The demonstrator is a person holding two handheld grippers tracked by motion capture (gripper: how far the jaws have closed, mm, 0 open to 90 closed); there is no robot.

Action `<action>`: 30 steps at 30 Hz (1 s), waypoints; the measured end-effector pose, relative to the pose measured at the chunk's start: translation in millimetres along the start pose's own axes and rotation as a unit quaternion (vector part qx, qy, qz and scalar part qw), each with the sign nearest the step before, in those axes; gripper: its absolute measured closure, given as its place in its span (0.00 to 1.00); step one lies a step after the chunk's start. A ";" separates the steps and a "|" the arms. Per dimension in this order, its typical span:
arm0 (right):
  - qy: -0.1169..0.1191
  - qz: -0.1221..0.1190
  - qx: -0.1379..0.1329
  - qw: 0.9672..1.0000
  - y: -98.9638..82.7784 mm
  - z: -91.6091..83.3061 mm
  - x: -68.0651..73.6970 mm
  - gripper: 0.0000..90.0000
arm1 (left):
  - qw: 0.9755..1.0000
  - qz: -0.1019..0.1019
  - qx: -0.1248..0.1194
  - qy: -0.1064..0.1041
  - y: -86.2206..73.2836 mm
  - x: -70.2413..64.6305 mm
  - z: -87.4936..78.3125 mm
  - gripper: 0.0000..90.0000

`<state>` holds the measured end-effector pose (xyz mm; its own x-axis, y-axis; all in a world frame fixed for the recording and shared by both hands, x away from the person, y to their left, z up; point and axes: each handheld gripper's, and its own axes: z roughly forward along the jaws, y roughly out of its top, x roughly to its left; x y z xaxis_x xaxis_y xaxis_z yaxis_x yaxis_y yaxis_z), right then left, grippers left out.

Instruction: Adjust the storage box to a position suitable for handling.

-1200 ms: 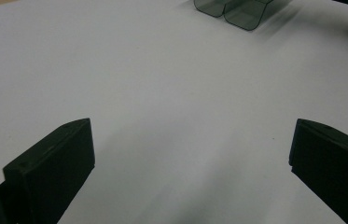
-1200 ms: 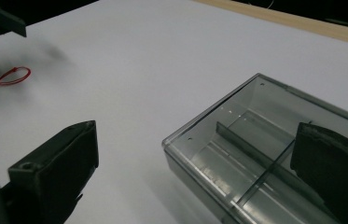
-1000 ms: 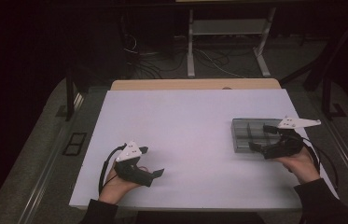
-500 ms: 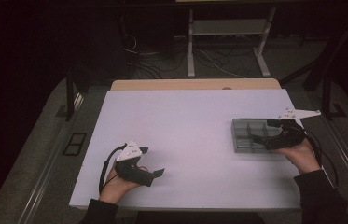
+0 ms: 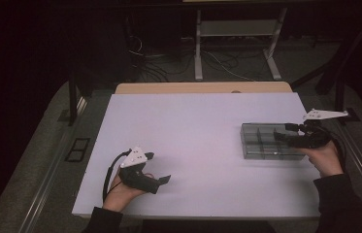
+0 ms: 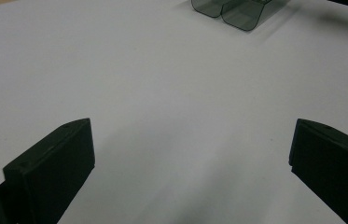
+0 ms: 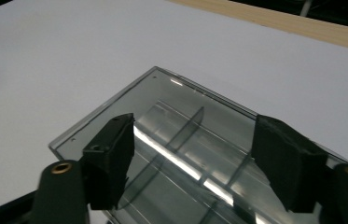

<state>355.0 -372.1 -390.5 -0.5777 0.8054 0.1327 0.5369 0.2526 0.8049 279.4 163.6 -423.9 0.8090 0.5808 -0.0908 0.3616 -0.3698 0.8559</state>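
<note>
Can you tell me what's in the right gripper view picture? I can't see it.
A clear plastic box with dividers inside sits on a white table. The right tool hovers just above it, its two black jaws apart over the box with nothing gripped.

divided box (image 5: pixel 262 141) on table (image 5: pixel 188 131), right side

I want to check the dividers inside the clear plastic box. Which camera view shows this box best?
The right gripper view shows the clear plastic box best: it is close, and the dividers and the rim are plain between the jaws. The high view shows the whole box on the white table, but small. The left gripper view shows one corner far off.
</note>
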 end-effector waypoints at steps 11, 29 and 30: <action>-0.026 0.011 -0.001 1.000 -1.6 -6.7 -20.8 0.69 | 1.000 -0.001 -0.002 0.001 -0.6 2.1 -1.0 0.00; -0.052 0.036 0.012 0.998 -18.9 -16.1 -46.7 0.99 | 1.000 -0.007 -0.005 0.009 -4.2 3.8 -7.9 0.00; -0.055 0.040 0.013 0.998 -21.9 -16.1 -49.1 0.99 | 1.000 -0.007 -0.005 0.008 -4.1 3.6 -7.7 0.00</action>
<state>361.7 -425.8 -405.3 -0.4622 0.8773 0.1297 0.5949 0.1982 0.7790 277.3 172.8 -423.8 0.7957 0.5983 -0.0947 0.3687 -0.3543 0.8594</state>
